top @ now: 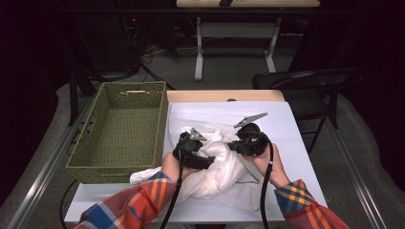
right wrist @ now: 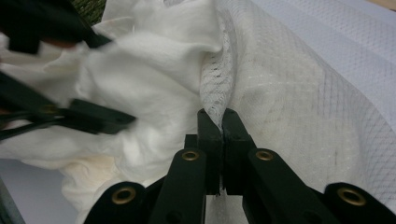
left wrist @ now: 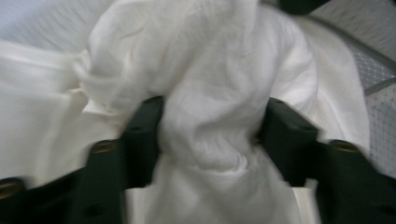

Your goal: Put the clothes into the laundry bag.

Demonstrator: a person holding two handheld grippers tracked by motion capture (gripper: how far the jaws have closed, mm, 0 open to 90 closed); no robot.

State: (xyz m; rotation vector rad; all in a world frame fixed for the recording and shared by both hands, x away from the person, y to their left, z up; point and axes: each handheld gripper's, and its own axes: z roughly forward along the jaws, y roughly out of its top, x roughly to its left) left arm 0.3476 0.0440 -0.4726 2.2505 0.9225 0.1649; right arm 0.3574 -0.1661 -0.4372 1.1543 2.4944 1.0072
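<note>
A crumpled white cloth lies in the middle of the table, partly on a white mesh bag. My left gripper reaches into the heap from the left. In the left gripper view a thick bunch of the cloth fills the gap between the jaws of that gripper, and both pads press on it. My right gripper comes in from the right. Its jaws are pinched together on the rim of the mesh bag, with the cloth just to the left.
A green woven basket with nothing in it stands at the left of the table, close to the cloth. A white cover is spread over the tabletop. A dark folding chair stands beyond the far right corner.
</note>
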